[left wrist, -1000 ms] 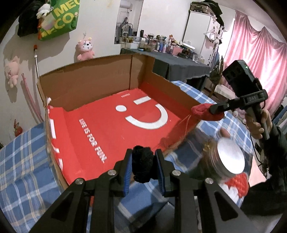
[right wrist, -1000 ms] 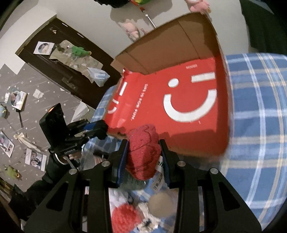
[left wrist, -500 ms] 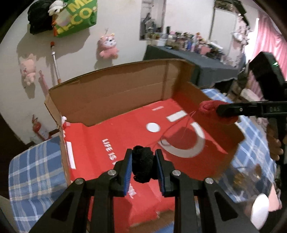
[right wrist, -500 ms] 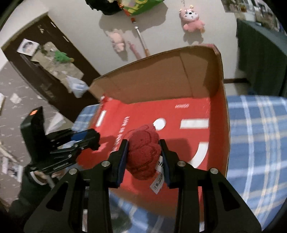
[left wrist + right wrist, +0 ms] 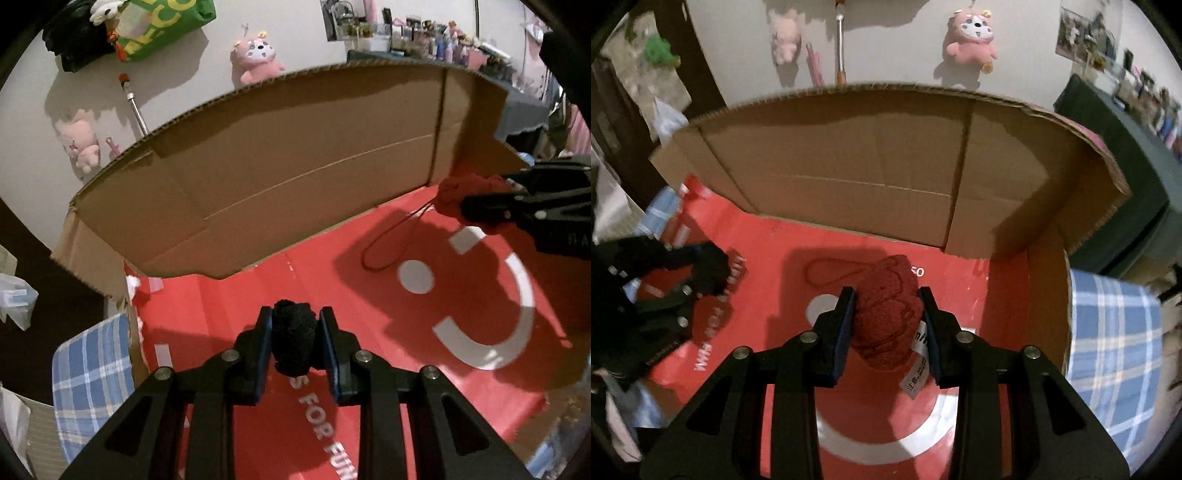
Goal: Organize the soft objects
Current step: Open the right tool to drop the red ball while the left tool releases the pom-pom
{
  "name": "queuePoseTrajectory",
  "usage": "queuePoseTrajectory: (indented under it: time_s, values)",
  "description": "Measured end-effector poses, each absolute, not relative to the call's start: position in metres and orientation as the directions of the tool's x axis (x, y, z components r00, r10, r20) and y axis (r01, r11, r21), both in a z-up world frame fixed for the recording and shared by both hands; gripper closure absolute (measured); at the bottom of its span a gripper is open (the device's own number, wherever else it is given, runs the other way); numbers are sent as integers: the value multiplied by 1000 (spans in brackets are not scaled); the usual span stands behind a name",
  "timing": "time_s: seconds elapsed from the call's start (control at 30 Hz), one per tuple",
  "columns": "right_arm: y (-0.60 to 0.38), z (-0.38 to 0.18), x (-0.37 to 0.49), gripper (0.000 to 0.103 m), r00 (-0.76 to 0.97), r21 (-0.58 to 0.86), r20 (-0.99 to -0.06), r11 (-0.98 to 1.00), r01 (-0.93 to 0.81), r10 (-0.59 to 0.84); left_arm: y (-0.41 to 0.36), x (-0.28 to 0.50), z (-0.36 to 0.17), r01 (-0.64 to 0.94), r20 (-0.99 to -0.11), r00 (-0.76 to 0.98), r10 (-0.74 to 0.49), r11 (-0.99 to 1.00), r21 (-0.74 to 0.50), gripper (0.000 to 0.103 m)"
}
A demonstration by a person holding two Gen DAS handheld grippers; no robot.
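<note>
Cardboard box [image 5: 997, 177], red liner [image 5: 369, 295]; tools hold plushes above it.

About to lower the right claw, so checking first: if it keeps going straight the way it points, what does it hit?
Most likely the red liner on the cardboard box floor, near the white smiley print; nothing else shows below the red plush it grips. Depth is unclear.

The white print [image 5: 325, 432] on the box's red floor runs off at 6 o'clock, and clutter [image 5: 436, 29] at 1 o'clock is unreadably small.
</note>
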State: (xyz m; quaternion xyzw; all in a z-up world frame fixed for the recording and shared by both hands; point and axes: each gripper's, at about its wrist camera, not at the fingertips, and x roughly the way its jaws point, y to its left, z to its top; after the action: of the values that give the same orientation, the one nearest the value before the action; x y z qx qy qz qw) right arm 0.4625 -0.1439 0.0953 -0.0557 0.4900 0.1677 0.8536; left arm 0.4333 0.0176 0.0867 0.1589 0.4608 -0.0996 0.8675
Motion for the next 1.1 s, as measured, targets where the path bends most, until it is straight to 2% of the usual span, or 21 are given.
queuePoseTrajectory:
  time_s: [0.17,0.5,0.6,0.63,0.7,0.73,1.0,1.07,1.1]
  values:
    - [-143,82,473,71,468,-19,-872,946,-323,142,20,445,81,288,-834,551,19,934,211,75]
    - [-144,66,474,69,459,-98,-887,949,-299,53,23,446,65,266,-844,530,83,929,258,72]
    - [-141,66,469,69,455,-116,-890,946,-302,36,27,447,65,259,-845,530,77,934,247,67]
    - [-140,66,467,68,457,-123,-889,945,-302,30,28,447,65,253,-845,528,81,935,248,66]
    - [-138,67,470,56,463,-148,-886,942,-302,9,29,446,64,248,-847,525,80,938,242,64]
    - [-137,67,468,49,464,-159,-886,940,-302,0,30,446,65,248,-849,523,77,939,238,61]
    - [-123,84,445,46,480,-181,-877,935,-306,-13,35,435,75,236,-835,548,55,947,217,40]
    - [-123,93,440,42,488,-177,-873,936,-304,-6,37,429,82,224,-826,562,39,954,197,30]
    - [-123,99,434,39,497,-177,-868,937,-302,-3,38,425,87,220,-819,573,30,957,190,28]
